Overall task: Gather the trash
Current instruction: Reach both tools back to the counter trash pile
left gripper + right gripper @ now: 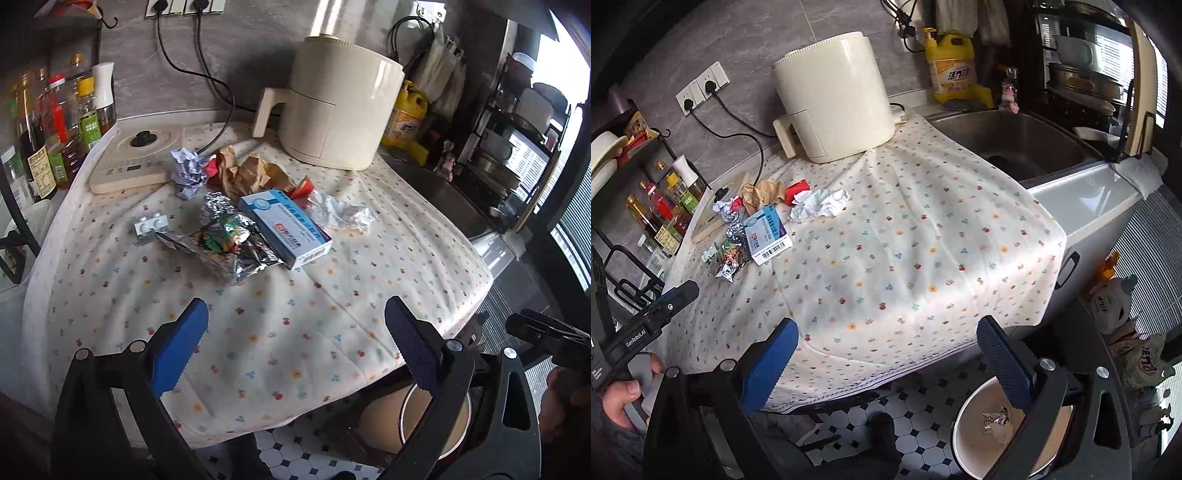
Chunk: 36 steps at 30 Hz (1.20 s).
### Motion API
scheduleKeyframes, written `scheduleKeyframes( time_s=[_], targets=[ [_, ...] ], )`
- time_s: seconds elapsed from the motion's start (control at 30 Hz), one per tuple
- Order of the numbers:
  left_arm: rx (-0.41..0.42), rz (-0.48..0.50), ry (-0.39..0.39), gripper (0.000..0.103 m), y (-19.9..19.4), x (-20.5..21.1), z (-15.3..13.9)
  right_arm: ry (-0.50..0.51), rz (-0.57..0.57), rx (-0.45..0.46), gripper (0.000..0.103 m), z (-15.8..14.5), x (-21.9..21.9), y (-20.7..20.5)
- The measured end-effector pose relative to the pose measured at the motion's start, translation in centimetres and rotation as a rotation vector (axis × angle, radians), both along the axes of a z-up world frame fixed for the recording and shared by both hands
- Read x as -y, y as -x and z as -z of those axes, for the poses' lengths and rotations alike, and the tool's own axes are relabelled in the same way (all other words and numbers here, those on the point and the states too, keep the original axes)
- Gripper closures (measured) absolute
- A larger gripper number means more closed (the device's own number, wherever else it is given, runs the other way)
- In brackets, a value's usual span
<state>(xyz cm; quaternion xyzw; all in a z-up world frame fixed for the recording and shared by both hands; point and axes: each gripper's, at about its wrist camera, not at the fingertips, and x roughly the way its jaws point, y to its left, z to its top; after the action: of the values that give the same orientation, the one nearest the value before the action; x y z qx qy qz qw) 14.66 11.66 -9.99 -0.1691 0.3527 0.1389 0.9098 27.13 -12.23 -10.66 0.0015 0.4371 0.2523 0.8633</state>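
A trash pile lies on the flowered cloth [122, 288]: a blue-and-white medicine box [284, 227], crumpled foil wrapper [229, 243], brown paper [247, 173], a white paper ball [188, 171], clear plastic [340, 214] and a small blister pack [151, 223]. My left gripper [295, 343] hovers open over the near cloth, short of the pile, nothing between its fingers. My right gripper [888, 362] is open and empty at the table's front edge. Beneath it on the floor stands a round bin [971, 402] with scraps inside. The same box [768, 234] and a white tissue [820, 205] lie far left.
A cream air fryer [340, 107] stands behind the pile, an induction hob [136, 158] and oil bottles [55, 129] to the left. Cords run to wall sockets [701, 88]. A sink [1015, 136], yellow detergent bottle [951, 66] and dish rack [1082, 66] are on the right. The floor is tiled [905, 402].
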Motion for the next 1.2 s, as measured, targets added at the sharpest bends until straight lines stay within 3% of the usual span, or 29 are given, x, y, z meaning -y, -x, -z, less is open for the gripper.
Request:
scheduleKeyframes(
  time_s=[0.17, 0.57, 0.93, 1.1, 1.17, 1.2],
  targets=[
    [0.007, -0.052, 0.005, 0.009, 0.7, -4.9, 0.5, 0.005, -0.043, 0.019, 0.008, 0.0, -5.1, -0.4],
    [-0.019, -0.067, 0.001, 0.034, -0.2, -15.0, 1.6, -0.011, -0.097, 0.014, 0.01, 1.0, -15.8, -0.9],
    [-0.033, -0.047, 0.031, 0.042, -1.4, -19.0, 2.9, 0.026, -0.249, -0.078, 0.031, 2.9, -24.3, -0.4],
    [-0.037, -0.056, 0.052, 0.042, -0.6, -19.9, 3.6, 0.049, -0.303, -0.117, 0.035, 4.4, -27.6, -0.8],
    [-0.042, -0.065, 0.063, 0.042, -0.4, -20.2, 3.9, 0.057, -0.316, -0.134, 0.039, 5.1, -28.5, -1.1],
    [-0.043, -0.069, 0.068, 0.042, -0.4, -20.4, 4.0, 0.065, -0.319, -0.149, 0.05, 5.5, -28.8, -1.3]
  ],
)
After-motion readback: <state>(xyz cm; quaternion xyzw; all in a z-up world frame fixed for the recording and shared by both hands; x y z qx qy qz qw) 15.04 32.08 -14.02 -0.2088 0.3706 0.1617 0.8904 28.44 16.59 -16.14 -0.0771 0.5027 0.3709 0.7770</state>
